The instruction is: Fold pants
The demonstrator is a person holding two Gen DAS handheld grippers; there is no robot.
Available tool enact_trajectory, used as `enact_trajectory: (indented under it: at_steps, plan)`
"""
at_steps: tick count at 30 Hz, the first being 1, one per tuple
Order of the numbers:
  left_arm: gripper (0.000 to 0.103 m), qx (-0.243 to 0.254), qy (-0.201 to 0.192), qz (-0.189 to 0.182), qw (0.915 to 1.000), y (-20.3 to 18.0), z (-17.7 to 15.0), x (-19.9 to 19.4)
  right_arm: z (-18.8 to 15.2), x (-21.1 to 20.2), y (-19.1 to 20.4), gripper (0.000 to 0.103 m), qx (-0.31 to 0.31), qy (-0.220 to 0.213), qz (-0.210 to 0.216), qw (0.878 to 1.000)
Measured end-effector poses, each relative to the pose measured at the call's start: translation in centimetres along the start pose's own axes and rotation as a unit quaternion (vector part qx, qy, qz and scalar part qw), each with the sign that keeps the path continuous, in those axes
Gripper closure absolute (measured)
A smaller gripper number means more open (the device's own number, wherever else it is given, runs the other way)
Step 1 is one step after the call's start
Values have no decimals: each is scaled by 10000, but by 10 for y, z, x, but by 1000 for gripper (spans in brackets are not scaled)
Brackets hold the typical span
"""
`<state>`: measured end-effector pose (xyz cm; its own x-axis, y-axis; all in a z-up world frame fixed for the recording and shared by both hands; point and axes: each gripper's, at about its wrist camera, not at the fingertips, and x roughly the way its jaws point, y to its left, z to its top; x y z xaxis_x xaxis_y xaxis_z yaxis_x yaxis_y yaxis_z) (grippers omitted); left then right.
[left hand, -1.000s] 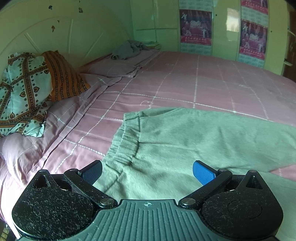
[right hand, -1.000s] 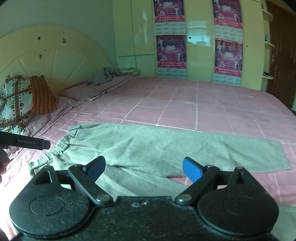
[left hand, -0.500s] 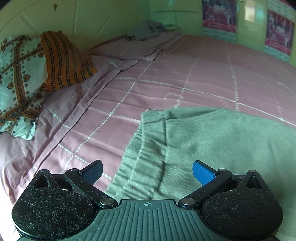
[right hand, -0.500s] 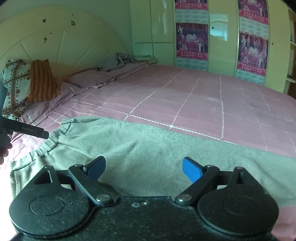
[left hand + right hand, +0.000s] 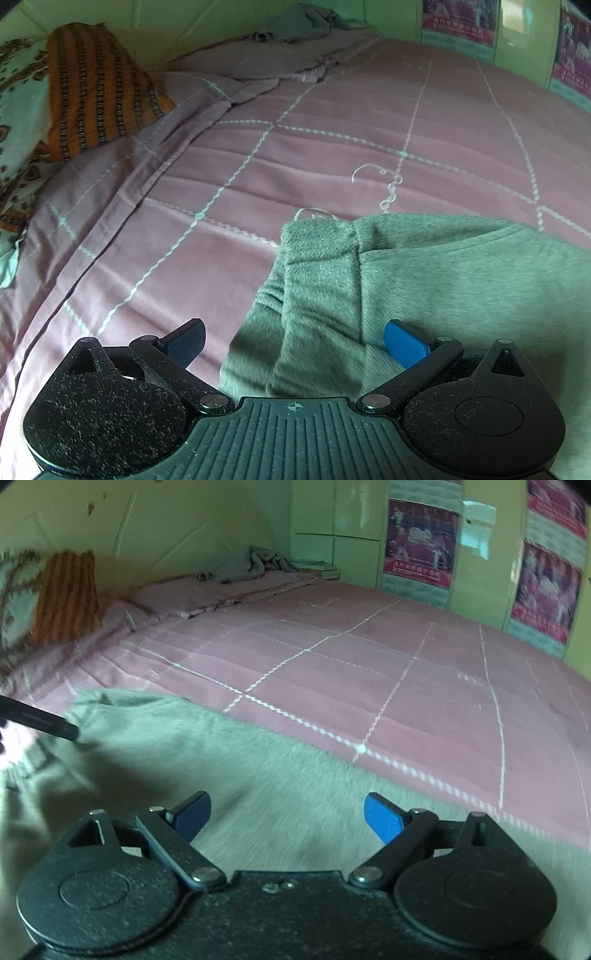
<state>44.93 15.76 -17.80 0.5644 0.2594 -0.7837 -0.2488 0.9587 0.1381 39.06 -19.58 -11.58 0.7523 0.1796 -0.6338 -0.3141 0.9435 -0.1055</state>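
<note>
Left wrist view: the left tongs stand released, jaws wide apart, low over the waistband end of the grey-green pants. The waistband corner lies between the jaws; the right blue pad seems to rest on the cloth, though I cannot tell if it truly touches, and the left dark pad sits over bare sheet. The pants lie on the near right part of the pink bed, spread flat with a few gathers at the elastic. Far left, an orange striped pillow leans at the head of the bed, and a grey crumpled cloth lies at the far edge.

Right wrist view: the right tongs are likewise released and grasp nothing, hovering over the middle of the pants, which run across the near part of the bed. The view is blurred by motion. At far left a black bar, probably part of the other tool, points toward the waistband.

As for progress, I judge the folding barely begun: no fold shows anywhere in the part of the garment in view, and nothing is gripped. Grasping the waistband and bringing it over is all left to do. No containers appear in either view.
</note>
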Motion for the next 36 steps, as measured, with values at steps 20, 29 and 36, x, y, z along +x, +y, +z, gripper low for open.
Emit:
enact_trajectory:
  at_steps: [20, 29, 36]
  plan:
    - [65, 390, -163, -334, 9985, -15, -6, 1, 36, 86, 9, 98, -1045, 890, 360, 9899]
    - [82, -157, -684, -771, 9945, 28, -34, -70, 3, -53, 48, 99, -1388, -39, 584, 9886]
    - [72, 39, -427, -943, 9946, 53, -97, -128, -103, -124, 101, 98, -1323, 466, 1018, 9849]
